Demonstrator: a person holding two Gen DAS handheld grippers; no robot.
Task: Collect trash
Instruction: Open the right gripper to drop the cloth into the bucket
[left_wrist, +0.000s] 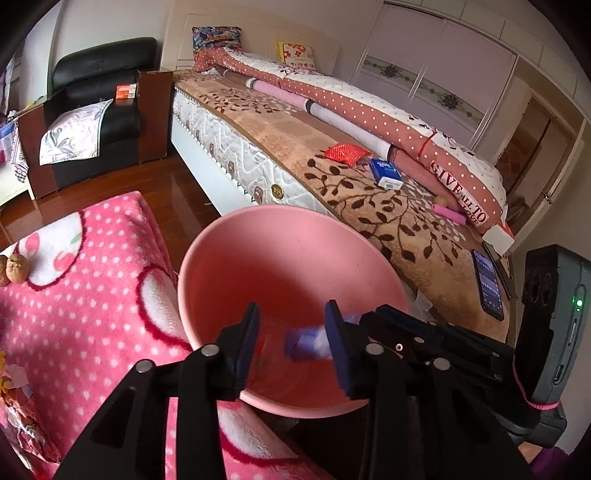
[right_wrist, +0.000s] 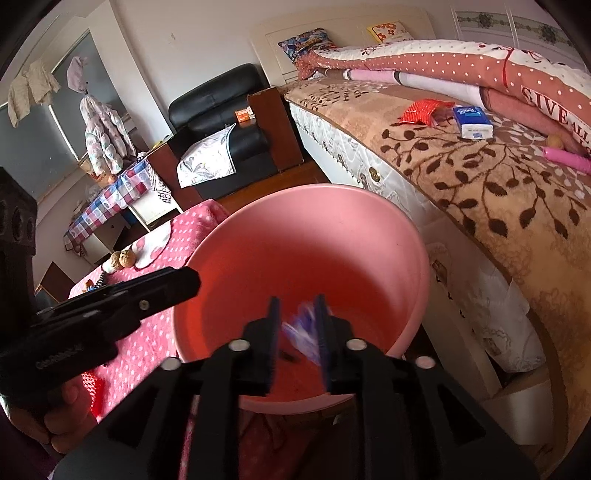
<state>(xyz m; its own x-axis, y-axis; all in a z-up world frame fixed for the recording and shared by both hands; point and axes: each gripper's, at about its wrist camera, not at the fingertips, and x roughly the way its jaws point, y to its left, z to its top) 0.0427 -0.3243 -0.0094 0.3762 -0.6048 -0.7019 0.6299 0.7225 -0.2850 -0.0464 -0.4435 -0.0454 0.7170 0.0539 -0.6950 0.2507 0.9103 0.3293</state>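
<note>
Pink bin (right_wrist: 388, 236) stands beside the bed (right_wrist: 498, 192). Right hand-held gripper (right_wrist: 297, 332) hangs over the bin's mouth, jaws narrowly apart around a blurred purple-white wrapper (right_wrist: 304, 334); grip uncertain. Left hand-held gripper (left_wrist: 291, 339) is wider open, empty. A snagged wrapper could miss the bin. 2 more items, red packet (right_wrist: 423, 110) and blue pack (right_wrist: 474, 122), lie on the bed.

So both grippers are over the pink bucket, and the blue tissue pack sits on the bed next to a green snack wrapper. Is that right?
Nearly. The snack wrapper beside the blue tissue pack on the bed is red, not green; the right wrist view shows it plainly. The rest holds: the left gripper and right gripper are both over the pink bucket.
</note>
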